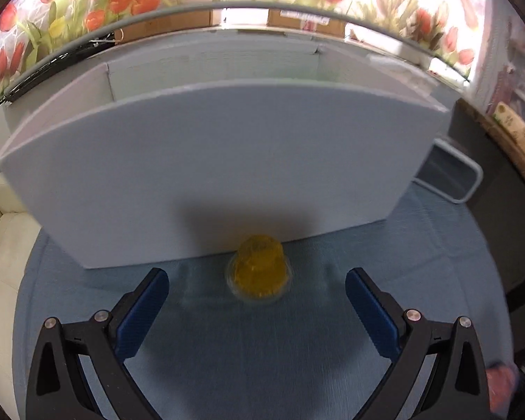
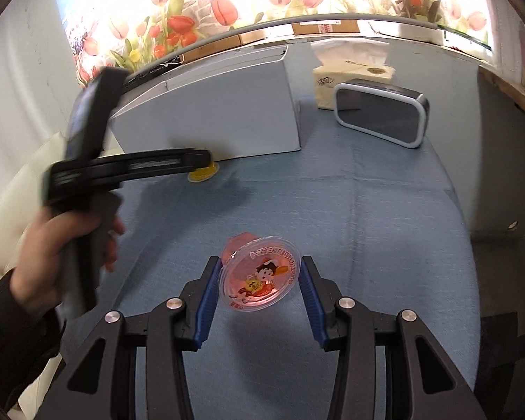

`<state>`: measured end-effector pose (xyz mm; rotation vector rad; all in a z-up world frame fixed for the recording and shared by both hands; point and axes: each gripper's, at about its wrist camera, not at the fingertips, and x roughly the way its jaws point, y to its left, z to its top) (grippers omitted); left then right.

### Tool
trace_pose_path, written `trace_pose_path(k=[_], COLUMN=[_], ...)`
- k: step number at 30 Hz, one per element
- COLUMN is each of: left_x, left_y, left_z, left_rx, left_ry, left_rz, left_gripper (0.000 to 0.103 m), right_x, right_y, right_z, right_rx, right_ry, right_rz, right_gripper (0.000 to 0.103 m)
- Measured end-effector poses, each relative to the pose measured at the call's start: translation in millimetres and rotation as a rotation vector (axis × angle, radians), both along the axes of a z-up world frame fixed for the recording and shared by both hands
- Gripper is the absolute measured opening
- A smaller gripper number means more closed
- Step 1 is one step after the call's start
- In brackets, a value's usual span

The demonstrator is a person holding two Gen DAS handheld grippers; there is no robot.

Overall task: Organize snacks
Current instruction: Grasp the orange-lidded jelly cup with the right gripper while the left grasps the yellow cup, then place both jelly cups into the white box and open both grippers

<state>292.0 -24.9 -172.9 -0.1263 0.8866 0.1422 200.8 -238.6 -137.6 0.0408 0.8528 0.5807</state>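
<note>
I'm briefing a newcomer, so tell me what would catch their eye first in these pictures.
The pink jelly cup stands out, tilted between the right gripper fingers with its cartoon lid facing the camera. Next comes the yellow jelly cup on the blue tablecloth, just ahead of the open left gripper and against the big white box.

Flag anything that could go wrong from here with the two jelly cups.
1. The red jelly cup is held tilted between the right gripper fingers by its thin lid rim; it may slip or pop out.
2. The yellow jelly cup sits right against the white box wall, so the open left gripper could bump the box when closing.
</note>
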Motion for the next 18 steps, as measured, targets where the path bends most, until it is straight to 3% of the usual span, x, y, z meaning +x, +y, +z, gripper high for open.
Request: trace_pose_path(k=[3,5,7,10,18], left_x=[10.2,13.3,16.0,14.8,-3.4], left_y=[-2.5,-2.1,-0.9,-3.3,-5.4], left_z=[-8.2,-12.4,-15.5,-14.3,-0.3], left_rx=[0.032,0.037,0.037,0.038,0.016], left_ry=[0.011,0.019,0.035,0.027,-0.011], left_rz=[0.009,0.020,0.030,0.004,-0.038], left_gripper=[0.099,0.085,0.059,0.044,0.042], right_x=[-3.6,-5.8,-7.2,-6.7,-6.8], right_y=[-8.7,-11.0,-12.0,-10.6,0.5], right_z=[0.8,0.6,0.6,-1.1,-3.5], right_rx=[0.024,0.036,0.048,0.063,0.065], right_ry=[0.000,0.001,0.003,0.009,0.011], right_rz=[-0.006,-0.012,-0.011,-0.010,0.006], right_gripper=[0.048,0.048,0.048,0.048,0.048])
